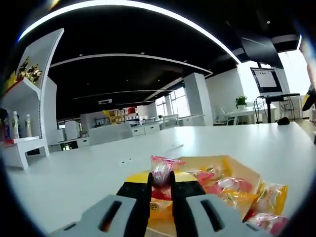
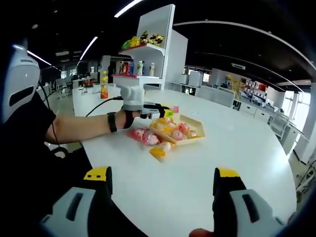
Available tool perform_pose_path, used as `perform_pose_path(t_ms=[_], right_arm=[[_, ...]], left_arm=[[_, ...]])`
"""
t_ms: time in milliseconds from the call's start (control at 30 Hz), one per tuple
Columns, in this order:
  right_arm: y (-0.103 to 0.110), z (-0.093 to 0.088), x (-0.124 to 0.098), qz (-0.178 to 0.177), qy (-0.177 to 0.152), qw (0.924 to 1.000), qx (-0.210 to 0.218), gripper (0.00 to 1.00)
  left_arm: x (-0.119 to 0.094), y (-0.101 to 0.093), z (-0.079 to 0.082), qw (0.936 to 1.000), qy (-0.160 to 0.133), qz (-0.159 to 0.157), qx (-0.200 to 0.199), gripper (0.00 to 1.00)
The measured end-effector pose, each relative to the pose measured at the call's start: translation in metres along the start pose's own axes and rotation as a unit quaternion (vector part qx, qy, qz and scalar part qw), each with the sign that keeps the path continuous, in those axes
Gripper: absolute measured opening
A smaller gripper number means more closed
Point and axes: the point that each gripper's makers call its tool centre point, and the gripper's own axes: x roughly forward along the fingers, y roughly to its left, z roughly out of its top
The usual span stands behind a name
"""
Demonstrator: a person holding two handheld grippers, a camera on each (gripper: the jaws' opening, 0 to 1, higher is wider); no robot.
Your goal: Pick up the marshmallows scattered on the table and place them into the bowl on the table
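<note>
Right gripper view shows the yellow bowl point(image 2: 178, 132) on the white table point(image 2: 207, 173) already holding several wrapped marshmallows; a pink marshmallow point(image 2: 143, 136) and a yellow marshmallow point(image 2: 160, 149) lie on the table just beside it, so I judge the job partly done. Over the bowl, the left gripper point(image 1: 162, 180) pinches a pink-wrapped marshmallow point(image 1: 162, 170) between nearly closed jaws, apparently not yet dropped in; the right gripper point(image 2: 163, 185) hangs well back, jaws spread wide, holding nothing.
</note>
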Motion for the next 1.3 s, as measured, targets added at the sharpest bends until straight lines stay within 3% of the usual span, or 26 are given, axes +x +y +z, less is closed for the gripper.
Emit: perform_pose_path(t_ms=[233,1133,1300], right_arm=[[0.0014,-0.0014,0.0002,0.004,0.001,1.0000,-0.001,0.81],[0.0006,0.0028,0.0002,0.002,0.001,1.0000,-0.005,0.81],[-0.0030,0.0033,-0.0012,-0.003,0.000,1.0000,-0.003,0.81]], left_arm=[[0.0026,-0.0002,-0.0071,0.9998,0.010,-0.007,-0.015,0.15],[0.0023,-0.0028,-0.0080,0.9992,0.015,-0.009,-0.036,0.18],[0.0021,-0.0048,-0.0065,0.9992,0.013,-0.011,-0.036,0.23]])
